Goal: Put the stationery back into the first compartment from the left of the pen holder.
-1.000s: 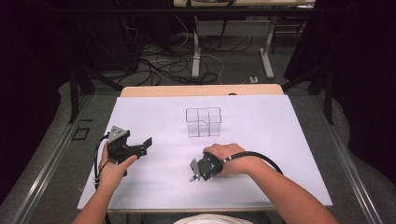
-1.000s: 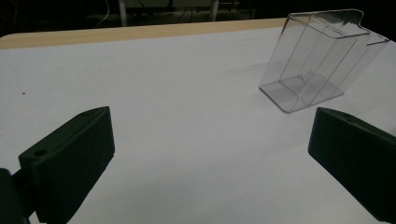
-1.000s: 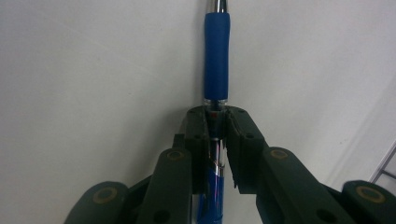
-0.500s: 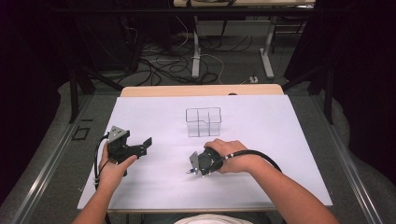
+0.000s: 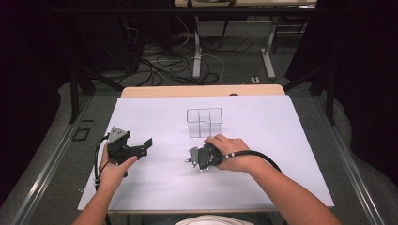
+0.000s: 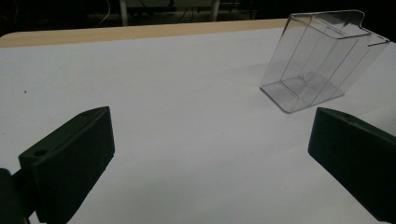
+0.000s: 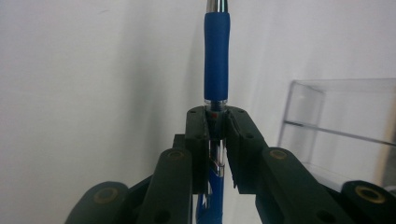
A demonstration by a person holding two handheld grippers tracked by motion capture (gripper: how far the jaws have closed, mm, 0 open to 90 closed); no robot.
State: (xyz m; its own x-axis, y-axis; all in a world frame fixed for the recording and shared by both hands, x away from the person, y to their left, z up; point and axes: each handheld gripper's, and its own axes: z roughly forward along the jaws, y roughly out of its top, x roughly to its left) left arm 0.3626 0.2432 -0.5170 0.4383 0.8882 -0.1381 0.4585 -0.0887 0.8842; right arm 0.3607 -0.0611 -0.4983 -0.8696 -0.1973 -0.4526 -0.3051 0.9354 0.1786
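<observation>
Blue pen point(image 7: 216, 60) in right gripper point(image 7: 216, 122)

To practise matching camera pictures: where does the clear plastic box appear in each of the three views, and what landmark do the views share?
High view: the clear plastic box stands at the middle of the white table, just beyond the right gripper.
Left gripper view: upper right, beyond the open jaws.
Right gripper view: right edge, beside the jaws shut on a blue pen.
Shared landmark: the white table top, seen under the box in all three.
</observation>
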